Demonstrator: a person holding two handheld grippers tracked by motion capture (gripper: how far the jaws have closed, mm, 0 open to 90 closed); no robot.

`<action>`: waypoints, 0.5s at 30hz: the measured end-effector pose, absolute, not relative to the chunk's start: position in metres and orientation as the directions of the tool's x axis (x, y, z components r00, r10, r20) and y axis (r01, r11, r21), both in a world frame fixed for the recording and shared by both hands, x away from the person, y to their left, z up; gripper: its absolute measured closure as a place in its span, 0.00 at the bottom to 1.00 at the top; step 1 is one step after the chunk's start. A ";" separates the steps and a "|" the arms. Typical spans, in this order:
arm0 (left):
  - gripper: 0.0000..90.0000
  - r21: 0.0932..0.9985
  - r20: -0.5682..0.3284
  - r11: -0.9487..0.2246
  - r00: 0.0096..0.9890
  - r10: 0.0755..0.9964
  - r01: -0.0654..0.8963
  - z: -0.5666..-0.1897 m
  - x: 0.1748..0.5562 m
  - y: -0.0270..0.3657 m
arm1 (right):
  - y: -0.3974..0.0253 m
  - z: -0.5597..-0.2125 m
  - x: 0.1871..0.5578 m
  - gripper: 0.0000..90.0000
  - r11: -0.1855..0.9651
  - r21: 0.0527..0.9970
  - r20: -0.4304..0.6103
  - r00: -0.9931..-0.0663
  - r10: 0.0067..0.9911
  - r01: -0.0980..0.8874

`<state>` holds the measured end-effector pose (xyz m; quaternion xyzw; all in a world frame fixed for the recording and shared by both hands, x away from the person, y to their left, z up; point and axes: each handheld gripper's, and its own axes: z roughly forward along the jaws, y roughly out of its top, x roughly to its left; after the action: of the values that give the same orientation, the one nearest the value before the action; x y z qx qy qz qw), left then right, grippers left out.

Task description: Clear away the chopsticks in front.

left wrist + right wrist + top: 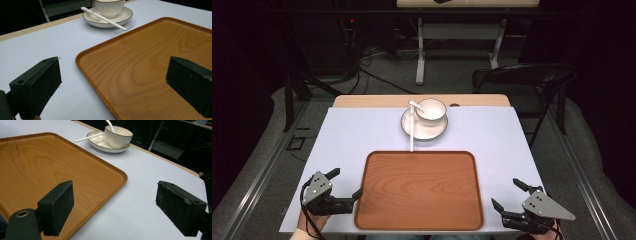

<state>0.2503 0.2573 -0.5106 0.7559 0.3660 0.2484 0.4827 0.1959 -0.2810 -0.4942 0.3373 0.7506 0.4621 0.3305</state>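
Left gripper (346, 183) wide open at tray's (419, 220) near left edge, right gripper (509, 195) wide open near its right corner, both empty, bowl (431, 111) on plate (412, 129) just beyond tray's far edge

each claw is matte black with two blocky jaws faced in rough dark padding. the left claw (346, 184) and right claw (509, 194) each carry a grey three-cornered plate with small dark screw holes; a black cable trails from the left one.
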 end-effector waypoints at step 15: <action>0.00 0.897 -0.013 -0.263 0.615 0.788 0.356 -0.507 0.264 0.252 | -0.280 -0.494 0.196 0.16 0.354 0.913 -0.191 -0.555 0.810 0.202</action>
<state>0.2641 0.2518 -0.5070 0.7616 0.3758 0.2265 0.4769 0.1961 -0.2796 -0.4940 0.3358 0.7530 0.4586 0.3314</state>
